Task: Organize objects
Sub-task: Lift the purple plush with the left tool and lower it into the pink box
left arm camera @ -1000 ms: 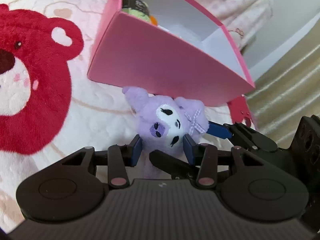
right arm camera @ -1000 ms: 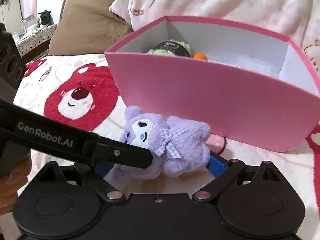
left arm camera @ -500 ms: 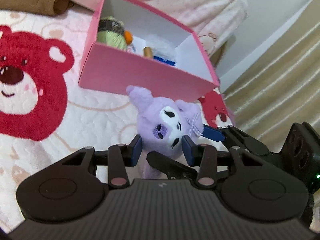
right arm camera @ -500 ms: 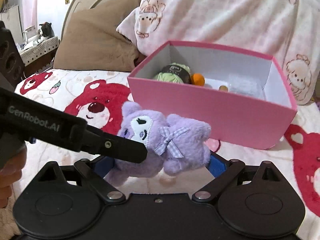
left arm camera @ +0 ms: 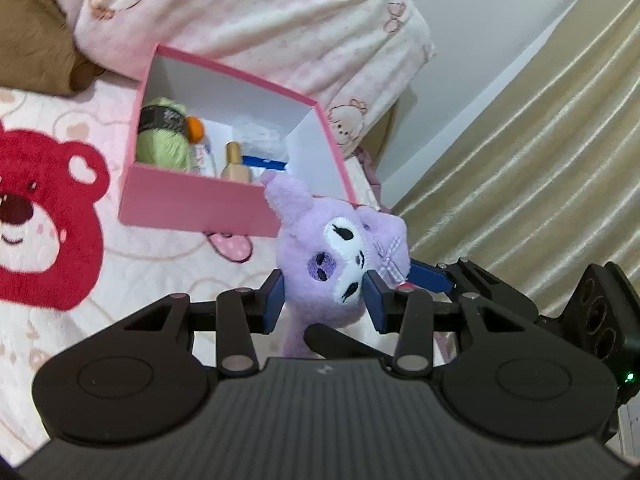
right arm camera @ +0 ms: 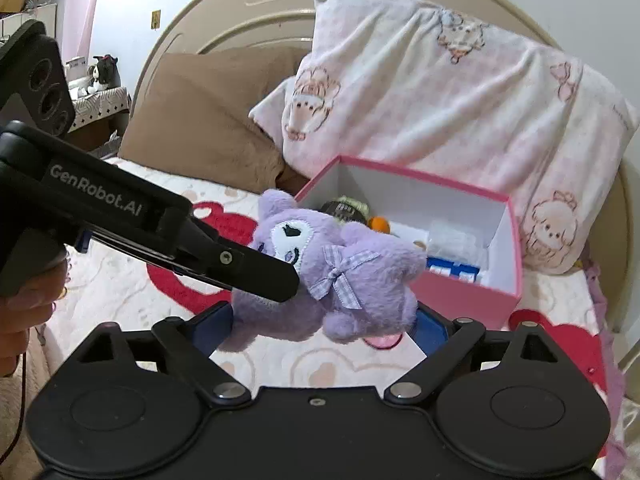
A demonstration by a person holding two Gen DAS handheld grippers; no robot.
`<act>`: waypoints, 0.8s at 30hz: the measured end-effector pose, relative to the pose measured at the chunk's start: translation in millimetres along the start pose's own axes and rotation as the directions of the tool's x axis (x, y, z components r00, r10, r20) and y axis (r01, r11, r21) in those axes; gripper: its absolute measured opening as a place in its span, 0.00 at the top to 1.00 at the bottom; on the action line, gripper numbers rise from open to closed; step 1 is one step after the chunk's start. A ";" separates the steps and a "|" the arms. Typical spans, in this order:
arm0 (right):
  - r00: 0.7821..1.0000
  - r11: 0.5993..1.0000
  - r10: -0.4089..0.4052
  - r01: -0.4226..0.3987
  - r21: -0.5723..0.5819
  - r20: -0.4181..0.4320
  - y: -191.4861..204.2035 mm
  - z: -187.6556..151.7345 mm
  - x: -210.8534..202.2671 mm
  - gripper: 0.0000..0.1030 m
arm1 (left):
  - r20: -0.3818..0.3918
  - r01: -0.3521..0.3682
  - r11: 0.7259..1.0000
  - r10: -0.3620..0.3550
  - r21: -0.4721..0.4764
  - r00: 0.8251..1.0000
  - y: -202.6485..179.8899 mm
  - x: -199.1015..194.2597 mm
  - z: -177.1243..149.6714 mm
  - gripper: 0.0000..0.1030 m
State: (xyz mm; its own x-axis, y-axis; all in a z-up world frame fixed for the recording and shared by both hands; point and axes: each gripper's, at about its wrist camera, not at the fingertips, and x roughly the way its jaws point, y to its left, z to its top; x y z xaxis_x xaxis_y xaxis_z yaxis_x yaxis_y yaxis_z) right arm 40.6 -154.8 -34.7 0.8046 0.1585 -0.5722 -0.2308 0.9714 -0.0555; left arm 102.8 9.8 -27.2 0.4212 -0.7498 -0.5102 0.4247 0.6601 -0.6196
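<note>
Held up over the bed: left gripper (left arm camera: 324,296) coming in level from the left in the right wrist view, its black finger crossing the plush's face; right gripper (right arm camera: 320,326) below and behind the toy, pointing toward the headboard (right arm camera: 256,12). Bare hand (right arm camera: 24,312) wrapped round the left handle at the frame edge

Beyond: pink box (left arm camera: 188,200) open on the bear-print blanket (left arm camera: 48,216), pink-and-white pillow (right arm camera: 440,92) leaning right behind it, brown pillow (right arm camera: 208,120) to its left, beige curtain (left arm camera: 540,168) off to the side. Inside the box: green yarn ball (left arm camera: 162,144), small orange item (left arm camera: 196,128), wooden-capped bottle (left arm camera: 234,160), blue packet (right arm camera: 452,270). Near wall of the box partly hidden by the toy in both views

Purple plush toy (left arm camera: 336,256) clear of the blanket, in front of the box. Left blue pads (left arm camera: 274,296) narrowed onto the head on both sides, cheeks pressed. Right blue pads (right arm camera: 210,330) spread fairly wide, body lying between them; contact with the fur not clear from these views
</note>
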 end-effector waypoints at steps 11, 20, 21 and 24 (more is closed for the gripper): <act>1.000 1.000 0.001 -0.001 -0.003 0.012 -56.9 62.2 12.2 0.29 | -0.036 -0.036 0.999 0.035 -0.024 0.999 -13.5 49.2 81.2 0.59; 0.997 0.996 -0.042 0.046 0.075 -0.059 -113.9 75.6 80.8 0.36 | -0.081 -0.058 0.991 0.048 -0.122 0.996 20.0 139.0 130.5 0.59; 0.996 0.995 -0.056 0.061 0.079 -0.074 -120.8 77.2 91.1 0.36 | -0.087 -0.054 0.988 0.041 -0.147 0.995 26.9 151.9 134.6 0.59; 0.987 0.993 -0.090 0.099 0.064 -0.131 -135.8 79.5 117.8 0.36 | -0.118 -0.032 0.972 0.004 -0.235 0.993 47.6 186.7 139.5 0.59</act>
State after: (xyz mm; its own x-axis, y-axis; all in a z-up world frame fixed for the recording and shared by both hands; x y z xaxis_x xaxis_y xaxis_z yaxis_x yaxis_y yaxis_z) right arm 210.3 -254.0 -29.6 0.7434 0.0456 -0.6673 -0.1144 0.9916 -0.0598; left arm 313.5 -92.6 -68.7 0.3251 -0.7472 -0.5796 0.2111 0.6548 -0.7257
